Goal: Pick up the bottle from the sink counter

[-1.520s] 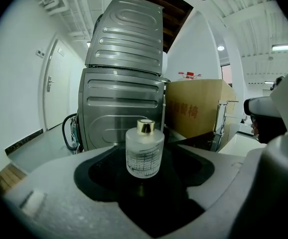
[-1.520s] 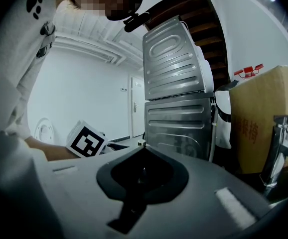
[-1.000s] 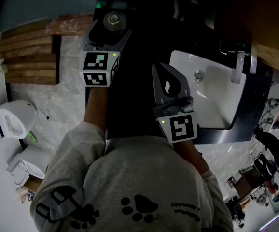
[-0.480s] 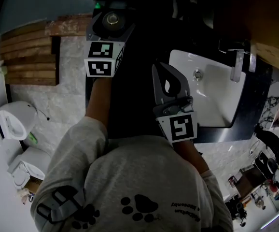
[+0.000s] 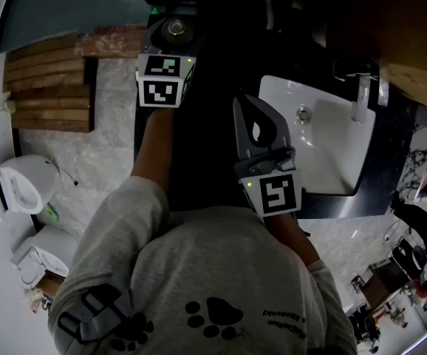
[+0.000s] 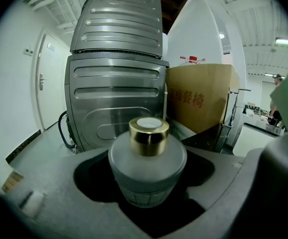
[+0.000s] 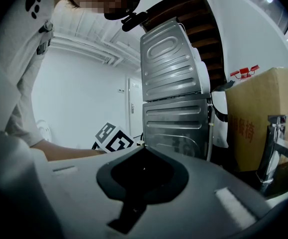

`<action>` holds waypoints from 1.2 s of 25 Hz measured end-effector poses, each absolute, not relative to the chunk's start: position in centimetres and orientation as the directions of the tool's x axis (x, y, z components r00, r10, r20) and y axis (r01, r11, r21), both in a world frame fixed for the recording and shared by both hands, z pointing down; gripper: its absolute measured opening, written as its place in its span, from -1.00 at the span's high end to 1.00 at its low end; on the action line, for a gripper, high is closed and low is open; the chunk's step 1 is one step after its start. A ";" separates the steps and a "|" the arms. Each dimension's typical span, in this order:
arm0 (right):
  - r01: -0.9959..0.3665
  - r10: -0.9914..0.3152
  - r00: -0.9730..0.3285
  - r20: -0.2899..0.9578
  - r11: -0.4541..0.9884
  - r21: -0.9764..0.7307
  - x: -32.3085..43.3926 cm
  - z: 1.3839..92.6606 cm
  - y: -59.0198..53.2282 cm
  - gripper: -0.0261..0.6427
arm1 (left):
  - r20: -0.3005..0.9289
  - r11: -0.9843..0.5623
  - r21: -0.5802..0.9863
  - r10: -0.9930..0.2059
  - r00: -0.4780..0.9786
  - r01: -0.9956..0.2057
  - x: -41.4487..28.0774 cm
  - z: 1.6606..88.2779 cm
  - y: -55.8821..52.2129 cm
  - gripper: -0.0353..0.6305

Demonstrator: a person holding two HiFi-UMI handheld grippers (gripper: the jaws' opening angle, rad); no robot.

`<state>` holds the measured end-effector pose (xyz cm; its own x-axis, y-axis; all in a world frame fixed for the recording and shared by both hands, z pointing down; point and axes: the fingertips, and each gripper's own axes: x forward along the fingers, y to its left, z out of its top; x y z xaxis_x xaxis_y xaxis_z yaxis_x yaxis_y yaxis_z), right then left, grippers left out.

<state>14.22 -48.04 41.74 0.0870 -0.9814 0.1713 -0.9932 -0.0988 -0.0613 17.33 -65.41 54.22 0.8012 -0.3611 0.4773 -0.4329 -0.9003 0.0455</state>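
two tongs, one bottle: the left pair closes in

one pair does the work here. the left tongs (image 5: 172,22) are spread around the bottle (image 6: 147,173), which stands upright on the dark table (image 5: 213,72) right between their two jaws, with its gold cap (image 6: 149,136) rising above them. the jaws have just been closing, but the left gripper view shows dark gaps on both sides of the frosted body, so they do not seem to press on it yet. the right tongs (image 5: 244,106) are pressed together with nothing in them. they hang over the table to the right of the left pair, with the white sink (image 5: 324,154) further to their right.

the step in hand looks like the squeeze before the lift. to do it well, the person should keep the left tongs level and centred, so that both jaws meet the round body at the same time. if one jaw touches first, it may push or tip the bottle. the grip belongs on the wide body, not on the narrow cap. the frosted body is probably slick, so the squeeze should be firm before any upward move. the lift should go straight up. the right tongs can stay clear.
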 end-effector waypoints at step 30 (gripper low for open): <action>-0.994 -0.993 0.105 0.060 -0.104 0.029 15.0 38.1 -37.4 0.92 | 0.374 -0.910 -0.006 -0.387 0.843 -0.416 11.9 45.7 -54.2 -0.11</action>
